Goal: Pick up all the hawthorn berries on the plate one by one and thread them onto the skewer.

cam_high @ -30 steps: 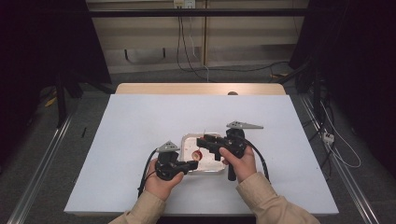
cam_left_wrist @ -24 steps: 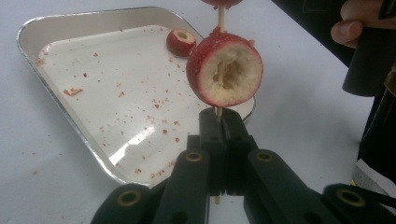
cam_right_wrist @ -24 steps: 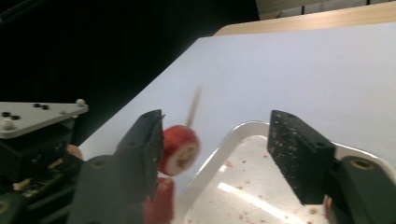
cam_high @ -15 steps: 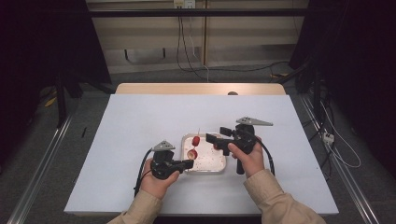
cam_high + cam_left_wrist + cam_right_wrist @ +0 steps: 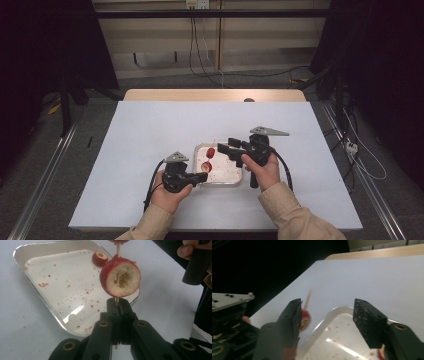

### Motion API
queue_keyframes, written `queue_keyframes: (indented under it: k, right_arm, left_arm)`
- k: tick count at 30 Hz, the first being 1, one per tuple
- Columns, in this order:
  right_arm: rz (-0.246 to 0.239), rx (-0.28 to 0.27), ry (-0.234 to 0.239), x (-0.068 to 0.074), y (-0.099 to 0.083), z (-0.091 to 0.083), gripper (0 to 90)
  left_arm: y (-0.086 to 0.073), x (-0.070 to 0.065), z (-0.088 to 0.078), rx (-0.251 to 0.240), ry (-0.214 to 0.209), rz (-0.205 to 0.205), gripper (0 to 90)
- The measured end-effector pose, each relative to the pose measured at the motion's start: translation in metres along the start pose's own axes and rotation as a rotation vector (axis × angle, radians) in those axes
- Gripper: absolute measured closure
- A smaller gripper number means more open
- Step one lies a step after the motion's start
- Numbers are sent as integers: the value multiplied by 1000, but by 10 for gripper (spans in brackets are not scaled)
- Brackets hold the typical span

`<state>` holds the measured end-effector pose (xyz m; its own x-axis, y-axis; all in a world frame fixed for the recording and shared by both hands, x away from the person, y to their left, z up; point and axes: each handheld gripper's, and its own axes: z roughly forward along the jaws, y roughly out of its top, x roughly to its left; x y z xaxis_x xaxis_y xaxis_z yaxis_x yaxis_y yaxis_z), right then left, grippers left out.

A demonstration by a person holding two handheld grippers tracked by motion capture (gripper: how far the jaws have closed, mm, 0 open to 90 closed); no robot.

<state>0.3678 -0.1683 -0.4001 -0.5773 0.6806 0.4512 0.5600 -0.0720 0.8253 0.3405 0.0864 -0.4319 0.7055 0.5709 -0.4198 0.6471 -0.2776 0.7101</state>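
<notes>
A white table (image 5: pixel 150 150) takes up most of the high view, with a strip of bare wood along its 12 o'clock edge. A little toward 6 o'clock from its middle sits a shallow metal tray (image 5: pixel 227 176), its floor speckled with red crumbs and juice.

The right gripper (image 5: pixel 223 149) hangs over the tray's 1 o'clock corner, pointing toward 9 o'clock. Its jaws have just been closing but stand apart, with nothing pressed between the pads; in the right gripper view the tray rim (image 5: pixel 322 325) shows in the gap between them.

The left gripper (image 5: pixel 202 177) lies at the tray's 8 o'clock corner, pointing toward 3 o'clock. Its jaws are pressed together on the lower end of a thin wooden skewer (image 5: pixel 118 251), which rises up over the tray.

Threaded on the skewer just above the left jaws is a hollowed strawberry (image 5: pixel 120 277), its pale cored end facing the camera in the left gripper view. A second strawberry (image 5: pixel 211 152) sits higher on the same stick, at 12 o'clock from the first.

A smaller strawberry piece (image 5: pixel 99 258) lies on the tray floor near its far rim, at 11 o'clock from the skewered one.
</notes>
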Motion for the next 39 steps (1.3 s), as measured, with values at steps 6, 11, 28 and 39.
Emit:
queue_keyframes:
  k: [6,11,28,39]
  right_arm:
    - [12,26,56,14,-2,12,658]
    - [20,17,64,17,-3,15,671]
    - [5,6,31,11,-3,12,448]
    - [-95,112,-181,-28,-14,7,345]
  left_arm:
    - [1,-6,3,4,-8,22,896]
    - [1,-4,2,2,-5,5,897]
    - [0,5,-4,-9,12,-35,897]
    - [1,7,-8,-22,21,-24,895]
